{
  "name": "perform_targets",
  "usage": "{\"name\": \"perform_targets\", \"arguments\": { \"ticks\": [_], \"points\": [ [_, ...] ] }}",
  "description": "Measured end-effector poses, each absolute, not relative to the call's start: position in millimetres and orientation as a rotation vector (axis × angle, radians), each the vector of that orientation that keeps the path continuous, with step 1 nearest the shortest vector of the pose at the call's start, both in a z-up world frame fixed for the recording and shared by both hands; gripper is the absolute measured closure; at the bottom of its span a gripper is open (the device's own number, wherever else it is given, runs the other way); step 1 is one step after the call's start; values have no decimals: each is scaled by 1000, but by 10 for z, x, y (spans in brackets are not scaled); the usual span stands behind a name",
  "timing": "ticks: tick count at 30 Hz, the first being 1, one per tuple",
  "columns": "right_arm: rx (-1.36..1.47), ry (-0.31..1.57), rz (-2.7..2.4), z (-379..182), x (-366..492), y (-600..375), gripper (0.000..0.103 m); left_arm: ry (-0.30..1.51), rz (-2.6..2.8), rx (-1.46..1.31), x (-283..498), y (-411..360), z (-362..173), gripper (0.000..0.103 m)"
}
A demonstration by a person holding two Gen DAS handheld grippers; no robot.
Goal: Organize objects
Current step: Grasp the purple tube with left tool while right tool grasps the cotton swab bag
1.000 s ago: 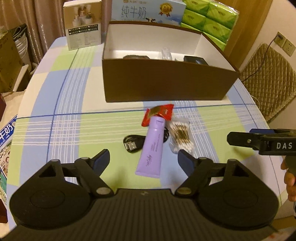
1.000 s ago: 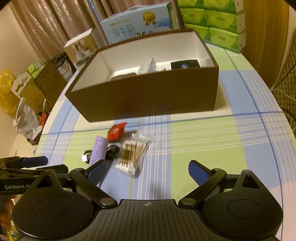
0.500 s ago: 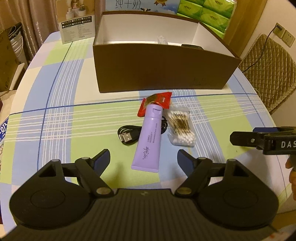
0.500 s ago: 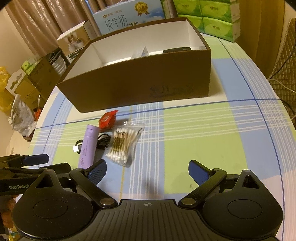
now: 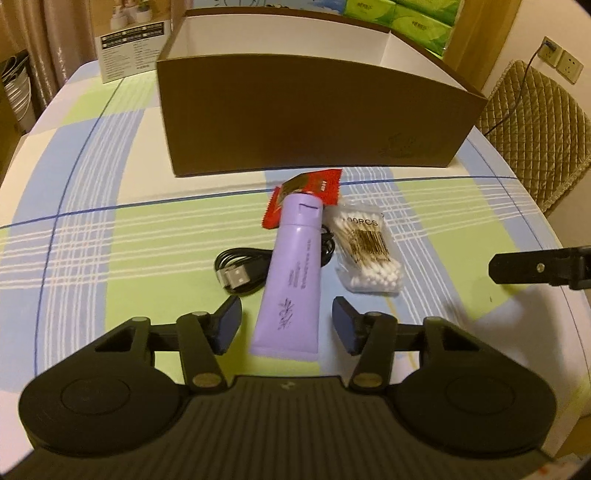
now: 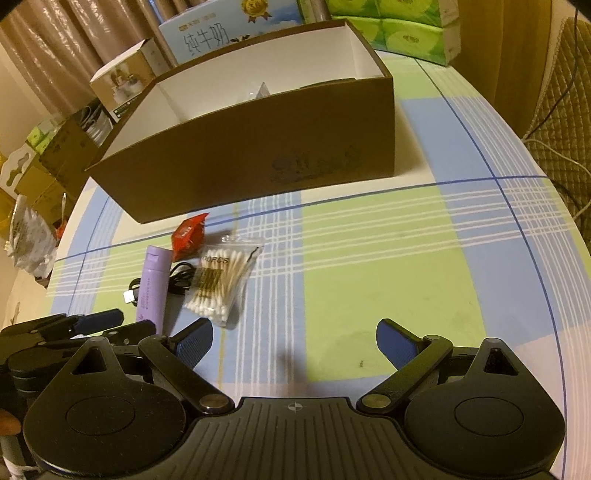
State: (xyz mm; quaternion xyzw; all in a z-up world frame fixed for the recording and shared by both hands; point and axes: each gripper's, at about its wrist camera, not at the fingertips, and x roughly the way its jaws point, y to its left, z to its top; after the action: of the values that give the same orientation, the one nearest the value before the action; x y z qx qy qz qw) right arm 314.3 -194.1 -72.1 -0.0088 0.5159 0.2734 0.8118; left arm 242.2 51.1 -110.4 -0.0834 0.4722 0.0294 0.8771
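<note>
A purple tube (image 5: 293, 273) lies on the checked tablecloth, its flat end between the fingers of my open left gripper (image 5: 286, 325). It also shows in the right wrist view (image 6: 152, 284). Beside it lie a red sachet (image 5: 308, 195), a bag of cotton swabs (image 5: 365, 251) and a black USB cable (image 5: 240, 271). A brown open box (image 5: 303, 110) stands behind them, with a few items inside (image 6: 258, 92). My right gripper (image 6: 293, 341) is open and empty over bare cloth, right of the swabs (image 6: 221, 284).
A white product box (image 5: 129, 48), a blue milk carton (image 6: 229, 29) and green tissue packs (image 6: 399, 26) stand behind the brown box. A quilted chair (image 5: 532, 129) is at the right. The table edge curves round at left and right.
Both grippers have moved forward and lower toward the items. The purple tube's end now lies between my left fingers. Both stay open.
</note>
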Motion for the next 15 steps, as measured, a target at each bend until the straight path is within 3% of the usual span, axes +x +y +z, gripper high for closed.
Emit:
{"name": "perform_targets", "arguments": {
  "ticks": [7, 15],
  "points": [
    [-7, 1119, 561, -779, 3194, -1968, 10, 1027, 74, -148, 2544, 416, -1239, 68],
    [32, 1128, 565, -873, 3283, -1892, 10, 1037, 85, -142, 2667, 396, -1241, 69]
  ]
}}
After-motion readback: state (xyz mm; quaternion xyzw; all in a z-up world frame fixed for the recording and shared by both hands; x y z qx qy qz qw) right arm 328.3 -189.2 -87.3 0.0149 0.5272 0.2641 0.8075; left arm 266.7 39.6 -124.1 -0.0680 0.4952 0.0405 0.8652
